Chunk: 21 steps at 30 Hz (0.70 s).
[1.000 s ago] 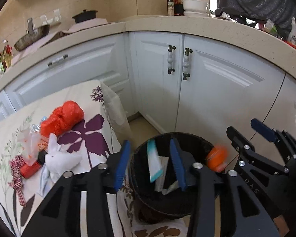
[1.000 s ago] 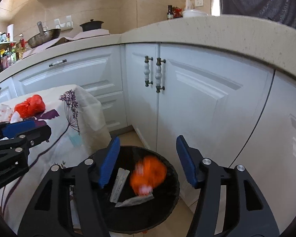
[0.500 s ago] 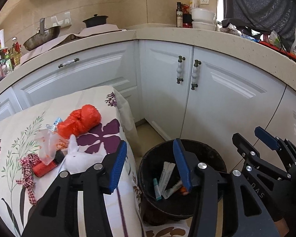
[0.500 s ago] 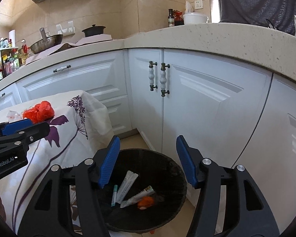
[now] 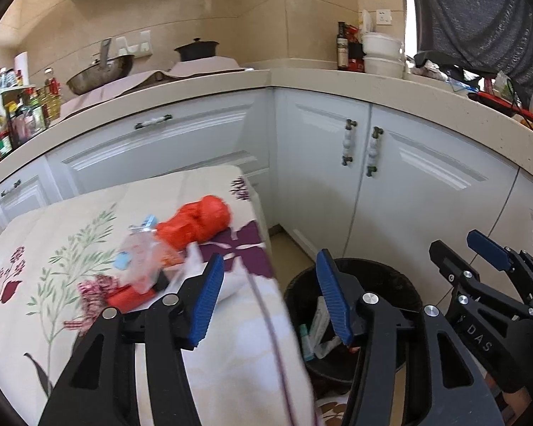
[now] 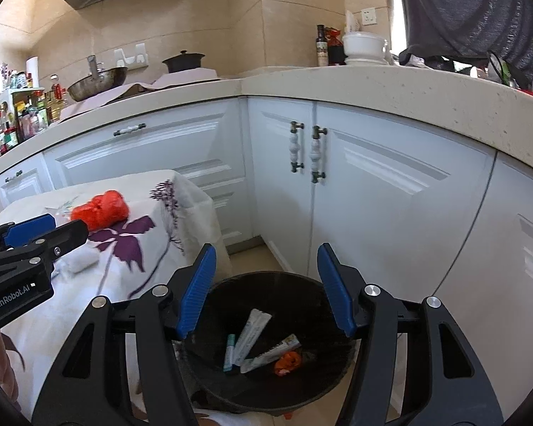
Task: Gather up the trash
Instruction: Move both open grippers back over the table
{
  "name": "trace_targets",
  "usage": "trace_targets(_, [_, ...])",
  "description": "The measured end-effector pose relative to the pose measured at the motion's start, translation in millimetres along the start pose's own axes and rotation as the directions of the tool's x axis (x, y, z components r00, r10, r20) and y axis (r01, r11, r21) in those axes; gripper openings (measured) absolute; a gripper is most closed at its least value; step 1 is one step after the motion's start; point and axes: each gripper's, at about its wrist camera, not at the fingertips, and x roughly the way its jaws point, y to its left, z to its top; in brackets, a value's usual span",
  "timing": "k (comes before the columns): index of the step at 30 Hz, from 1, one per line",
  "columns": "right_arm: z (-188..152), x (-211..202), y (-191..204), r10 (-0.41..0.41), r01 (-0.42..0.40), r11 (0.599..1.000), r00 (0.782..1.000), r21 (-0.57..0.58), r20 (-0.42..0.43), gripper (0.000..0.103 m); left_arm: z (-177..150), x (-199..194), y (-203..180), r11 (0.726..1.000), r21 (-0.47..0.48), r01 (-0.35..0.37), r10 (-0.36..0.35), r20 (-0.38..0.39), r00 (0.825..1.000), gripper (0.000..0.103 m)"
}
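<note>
A black bin [image 6: 287, 291] stands on the floor by the table and holds white sachets [image 6: 254, 330], a teal tube [image 6: 230, 348] and an orange wad [image 6: 287, 360]. My right gripper [image 6: 265, 259] hovers above it, open and empty. My left gripper [image 5: 270, 266] hangs over the table's corner beside the bin [image 5: 383, 273]; its jaws are opening with nothing between them. On the floral tablecloth [image 5: 53, 248] lie a red plastic bag [image 5: 195, 223], a clear wrapper [image 5: 142, 259], a checked ribbon [image 5: 92, 294] and a white tissue [image 6: 80, 262].
White cabinets [image 5: 408, 195] under a beige counter [image 6: 408, 85] wrap around behind the bin. On the counter stand a wok [image 5: 99, 74], a black pot [image 5: 195, 49] and bottles. A person in a dark grey top [image 5: 479, 17] stands at the upper right.
The orange wad dropped from the air into the bin. Both grippers rose and drew back from the bin. The left view swung toward the table and its jaws spread wider.
</note>
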Motion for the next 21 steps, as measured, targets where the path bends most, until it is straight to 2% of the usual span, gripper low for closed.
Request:
trace_targets(8, [-1,-4,45,0.084,-0.085,0.996,0.996,-0.042,-0.011,0.058,-15,-14,49,0.995,-0.047,-0.091,0.091,-0.01,0.996,0.056])
trace_targets(21, [-6,-5,123,0.212,-0.218,0.968,0.976,-0.124,-0.055,0.058,-46,-27,132,0.961,-0.146,-0.237,0.229,-0.073,0.971,0.057])
